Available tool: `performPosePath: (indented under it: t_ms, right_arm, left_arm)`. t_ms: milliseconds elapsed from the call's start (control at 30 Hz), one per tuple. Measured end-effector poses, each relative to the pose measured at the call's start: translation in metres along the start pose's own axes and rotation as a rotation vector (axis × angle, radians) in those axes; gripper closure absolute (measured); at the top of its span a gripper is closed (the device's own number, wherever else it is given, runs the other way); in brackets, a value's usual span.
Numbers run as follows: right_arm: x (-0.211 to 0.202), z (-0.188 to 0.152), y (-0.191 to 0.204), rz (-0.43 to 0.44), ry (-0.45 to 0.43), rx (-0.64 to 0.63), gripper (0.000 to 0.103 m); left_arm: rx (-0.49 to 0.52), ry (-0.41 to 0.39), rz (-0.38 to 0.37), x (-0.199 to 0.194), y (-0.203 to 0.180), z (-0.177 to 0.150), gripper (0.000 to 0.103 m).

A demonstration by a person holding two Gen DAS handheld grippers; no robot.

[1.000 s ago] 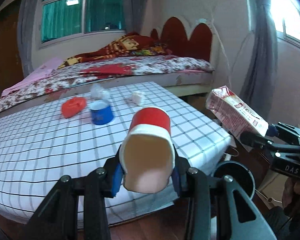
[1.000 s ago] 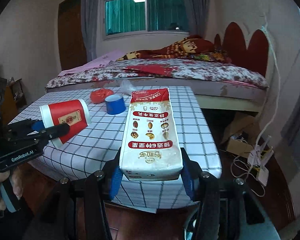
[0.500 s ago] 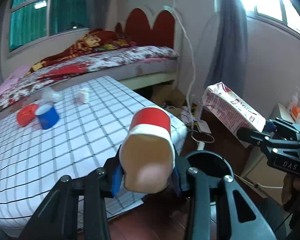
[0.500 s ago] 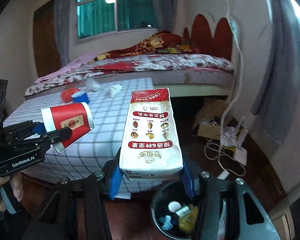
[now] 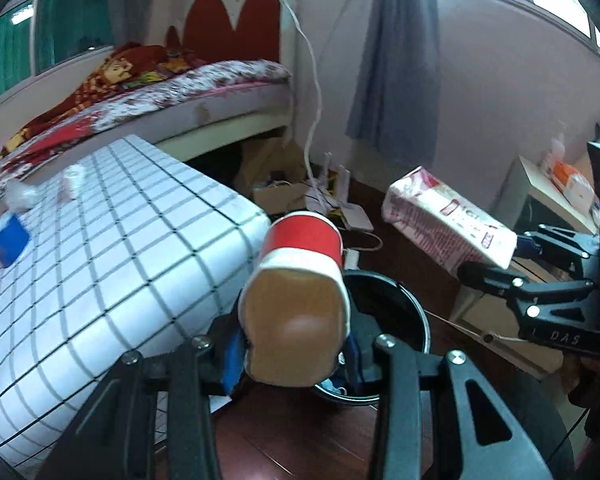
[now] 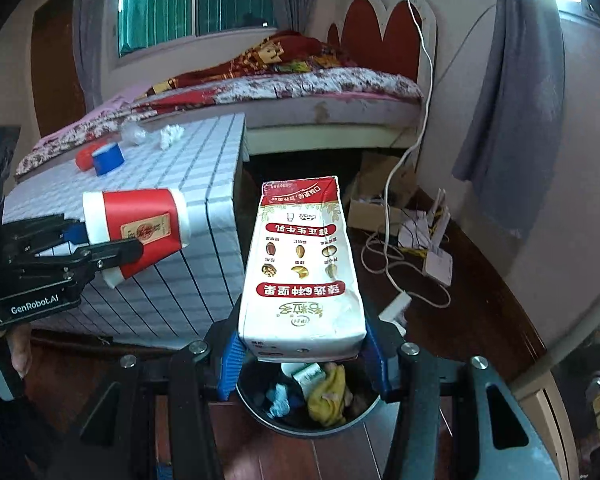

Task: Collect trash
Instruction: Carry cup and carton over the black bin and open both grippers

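Each camera rides on one of my hand-held grippers, looking forward and downward along its fingers, close over the black bin (image 6: 312,420) on the floor. Both views share the checked tabletop (image 5: 112,264), the bed (image 6: 320,92) beyond, and each other's hand-held gripper at the edge.

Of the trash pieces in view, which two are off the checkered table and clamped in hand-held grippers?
The red-and-white paper cup and the red-and-white milk carton; the rest lie on the table.

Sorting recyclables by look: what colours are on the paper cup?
The paper cup is red with white bands at both ends, clearest in the right wrist view.
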State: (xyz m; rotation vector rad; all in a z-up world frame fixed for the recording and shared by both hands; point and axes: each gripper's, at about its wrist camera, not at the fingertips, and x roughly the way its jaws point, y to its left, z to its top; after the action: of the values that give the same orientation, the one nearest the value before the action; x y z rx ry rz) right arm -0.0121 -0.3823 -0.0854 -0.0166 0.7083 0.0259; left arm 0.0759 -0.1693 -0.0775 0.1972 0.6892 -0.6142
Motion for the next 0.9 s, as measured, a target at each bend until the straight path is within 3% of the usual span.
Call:
performPosePath:
  t_ms: [400,767,833,867,900]
  right_arm:
    - [0.058,-0.046,-0.031,0.043,0.167,-0.027,0.050]
    - [0.114,-0.051,-0.040,0.112,0.299,-0.090,0.049]
    - [0.125,-0.054,-0.038,0.137,0.326,-0.093,0.048]
    - [0.130,-0.056,-0.037,0.135,0.333,-0.103,0.048]
    - [0.138,-0.060,-0.037,0.100,0.345,-0.118,0.036]
  left_arm:
    - [0.060,0.183,-0.108,0.073,-0.032,-0.014,0.061]
    - [0.003,0.302,-0.157,0.117,-0.029,-0.027,0.058]
    - [-0.042,0.312,-0.197,0.123,-0.025,-0.029,0.043]
    - [-0.078,0.315,-0.207,0.127,-0.022,-0.032,0.023]
    - [-0.105,0.324,-0.194,0.131,-0.020,-0.035,0.008]
